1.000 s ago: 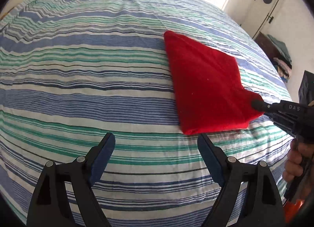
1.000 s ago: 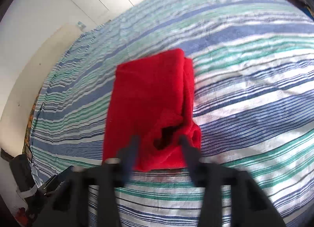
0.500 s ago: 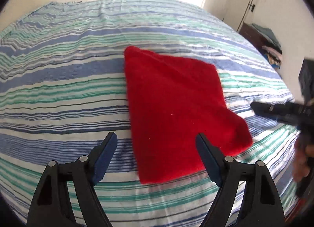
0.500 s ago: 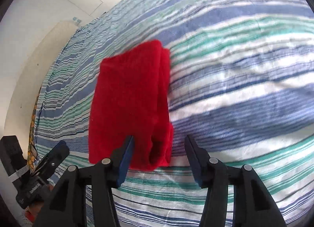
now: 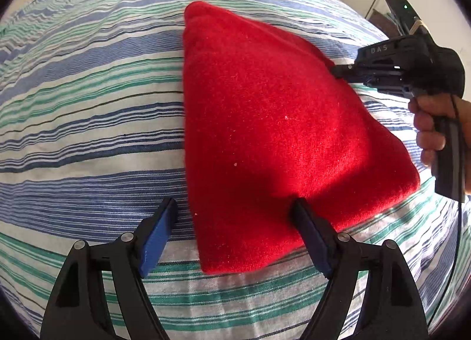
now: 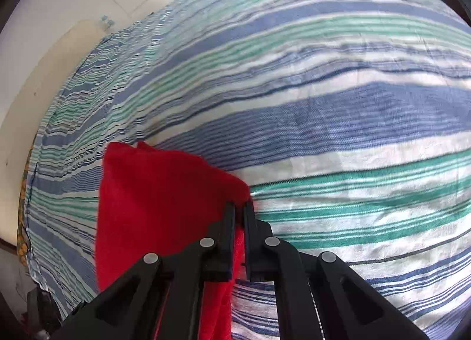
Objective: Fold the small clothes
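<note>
Red cloth [image 5: 265, 140] lies folded on the striped sheet [image 5: 88, 110], a flat wedge shape in the left wrist view, narrow end far, wide end near.

Left gripper [image 5: 235, 219]: jaws wide apart and opening a little, nothing pinched. The near edge of the cloth sits between the jaws. Right pad [image 5: 309, 237] is over the cloth, at or just above its surface; contact cannot be told. Left pad [image 5: 159, 237] is over bare sheet, just beside the cloth's left edge. Near corner of the cloth reaches back toward the gripper body, between the two fingers.

Right gripper [image 6: 239, 210]: jaws together, clamped on the cloth's edge. Red fabric shows in the thin gap between the pads and runs down behind them toward the camera. Rest of the cloth spreads to the left of the jaws; bare sheet is ahead and to the right. View is a bit blurred.

From the left wrist view the right gripper [image 5: 338, 71] comes in from the right, tips at the cloth's right edge, about halfway along it. Hand [image 5: 432, 131] wraps its handle; a thin cable hangs from it.

Cloth edge at the right jaws looks slightly raised off the sheet.
</note>
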`<state>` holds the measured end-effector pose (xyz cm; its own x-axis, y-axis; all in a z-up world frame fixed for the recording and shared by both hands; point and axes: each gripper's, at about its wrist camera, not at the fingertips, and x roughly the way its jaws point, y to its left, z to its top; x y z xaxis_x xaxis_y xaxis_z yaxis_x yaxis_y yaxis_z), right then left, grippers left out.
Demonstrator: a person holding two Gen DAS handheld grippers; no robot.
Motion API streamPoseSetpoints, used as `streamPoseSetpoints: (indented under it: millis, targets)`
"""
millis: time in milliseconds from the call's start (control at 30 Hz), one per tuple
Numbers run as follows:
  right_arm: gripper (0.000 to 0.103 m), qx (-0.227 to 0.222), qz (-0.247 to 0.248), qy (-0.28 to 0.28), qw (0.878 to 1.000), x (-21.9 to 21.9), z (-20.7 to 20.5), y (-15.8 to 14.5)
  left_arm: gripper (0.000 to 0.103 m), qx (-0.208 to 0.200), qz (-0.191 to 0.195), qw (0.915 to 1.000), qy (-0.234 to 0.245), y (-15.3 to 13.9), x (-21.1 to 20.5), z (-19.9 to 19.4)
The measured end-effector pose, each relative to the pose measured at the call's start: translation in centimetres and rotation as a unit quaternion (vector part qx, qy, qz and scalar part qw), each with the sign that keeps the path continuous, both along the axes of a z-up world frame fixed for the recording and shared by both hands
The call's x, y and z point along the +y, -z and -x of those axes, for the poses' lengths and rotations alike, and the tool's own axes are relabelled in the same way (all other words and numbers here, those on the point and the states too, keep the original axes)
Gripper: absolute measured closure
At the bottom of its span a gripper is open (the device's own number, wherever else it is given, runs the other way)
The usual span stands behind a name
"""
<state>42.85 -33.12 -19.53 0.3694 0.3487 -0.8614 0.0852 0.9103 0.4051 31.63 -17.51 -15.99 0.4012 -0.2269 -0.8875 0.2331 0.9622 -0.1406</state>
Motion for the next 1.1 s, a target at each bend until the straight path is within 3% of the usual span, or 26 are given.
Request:
streamPoseSetpoints:
  millis: [33,100,167,200,367,500,600,700,767,800,833,900,1100]
  targets:
    - [0.095,-0.006,0.007,-0.001,1.0,0.1,0.0,0.0,0.021,0.002,-0.002,1.0,0.003,-0.2,0.1,0.1]
    - [0.078,-0.025,-0.006,0.002,1.0,-0.2,0.3,-1.0,0.021,0.002,-0.001,1.0,0.005,-1.2,0.7,0.6]
    - [0.058,-0.039,-0.053,0.016,0.998,-1.6,0.7,-2.0,0.022,-0.013,0.013,0.9998,0.0,-2.9,2.2,1.5]
    - [0.054,-0.048,-0.077,0.026,0.996,-2.4,0.9,-2.5,0.021,-0.02,0.023,0.9995,-0.009,-3.6,3.2,1.9]
    - [0.054,-0.033,-0.144,0.03,0.989,-4.2,0.9,-1.9,0.02,0.008,0.097,0.9929,-0.068,-3.7,7.9,1.2]
    - [0.054,0.004,-0.195,0.016,0.981,-3.3,0.5,0.9,0.017,0.037,0.142,0.9873,-0.062,-1.6,7.5,0.2]
    - [0.053,0.009,-0.199,0.013,0.98,-2.1,-0.1,2.5,0.014,0.071,0.172,0.9803,-0.066,0.8,6.7,-0.9]
    - [0.051,0.011,-0.213,0.023,0.977,-0.5,-1.0,3.6,0.015,0.071,0.181,0.9791,-0.06,1.5,5.9,-1.4]
    - [0.054,0.01,-0.228,0.02,0.973,0.3,-1.4,4.0,0.058,0.084,0.204,0.9746,-0.039,1.5,5.5,-1.4]
    - [0.078,0.014,-0.235,0.015,0.972,0.5,-1.6,4.1,0.085,0.105,0.221,0.9693,-0.023,1.8,5.2,-1.7]
    - [0.087,0.026,-0.236,0.005,0.971,1.0,-1.9,4.3,0.087,0.102,0.211,0.9719,-0.02,1.5,5.0,-1.8]
    - [0.088,0.01,-0.205,-0.008,0.979,1.5,-1.8,3.2,0.089,0.081,0.188,0.9789,-0.012,0.2,4.6,-1.3]
    - [0.089,-0.069,-0.144,-0.051,0.986,2.5,-0.5,-3.1,0.09,0.031,0.18,0.9831,-0.01,-4.7,3.7,0.4]
